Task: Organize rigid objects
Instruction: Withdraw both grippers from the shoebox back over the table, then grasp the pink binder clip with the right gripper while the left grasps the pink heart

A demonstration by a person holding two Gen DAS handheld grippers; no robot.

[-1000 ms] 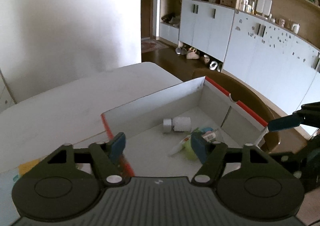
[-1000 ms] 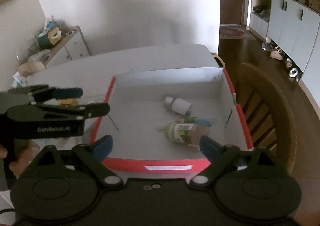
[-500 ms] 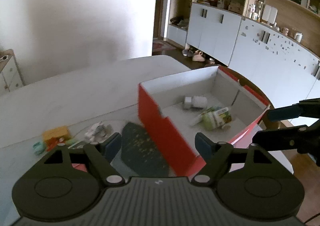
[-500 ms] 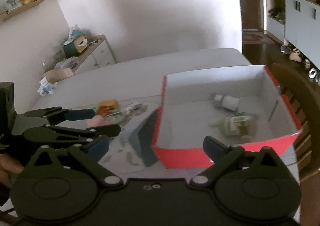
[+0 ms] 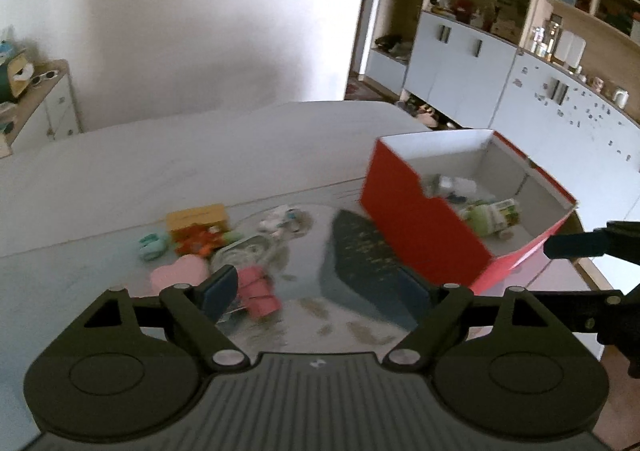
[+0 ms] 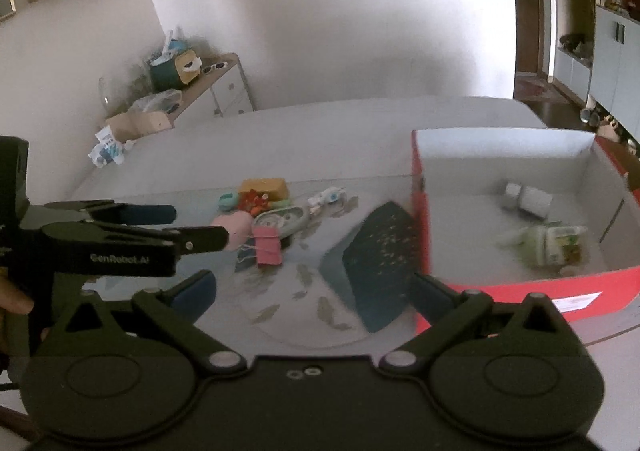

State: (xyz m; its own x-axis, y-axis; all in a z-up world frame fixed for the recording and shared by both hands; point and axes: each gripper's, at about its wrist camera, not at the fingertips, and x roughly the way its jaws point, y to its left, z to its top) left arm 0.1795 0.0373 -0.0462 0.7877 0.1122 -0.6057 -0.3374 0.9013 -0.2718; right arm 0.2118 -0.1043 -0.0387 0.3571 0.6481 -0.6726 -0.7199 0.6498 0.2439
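A red box [image 5: 424, 227] [image 6: 516, 293] with a white inside stands on the right of the table. In it lie a green bottle [image 6: 556, 245] and a small white bottle [image 6: 528, 201]. Left of it lies a dark teal pad [image 6: 376, 255]. Further left is a heap of small items: a pink binder clip [image 5: 260, 291] [image 6: 268, 249], a pink heart-shaped piece [image 5: 180, 275], a yellow box [image 5: 198, 216]. My left gripper [image 5: 320, 291] hovers near the clip, jaws opening, nothing between them. My right gripper [image 6: 312, 291] is over the pad, jaws opening and empty.
The white table [image 5: 160, 155] runs back to a wall. A low sideboard [image 6: 208, 79] with clutter stands at the far left. White cupboards [image 5: 460, 63] and shelves line the right side of the room. The left gripper [image 6: 176, 225] crosses the right wrist view's left edge.
Both grippers have swung left, away from the box and toward the heap of small items. The box now sits at the right of both views. Both pairs of jaws stand wider.
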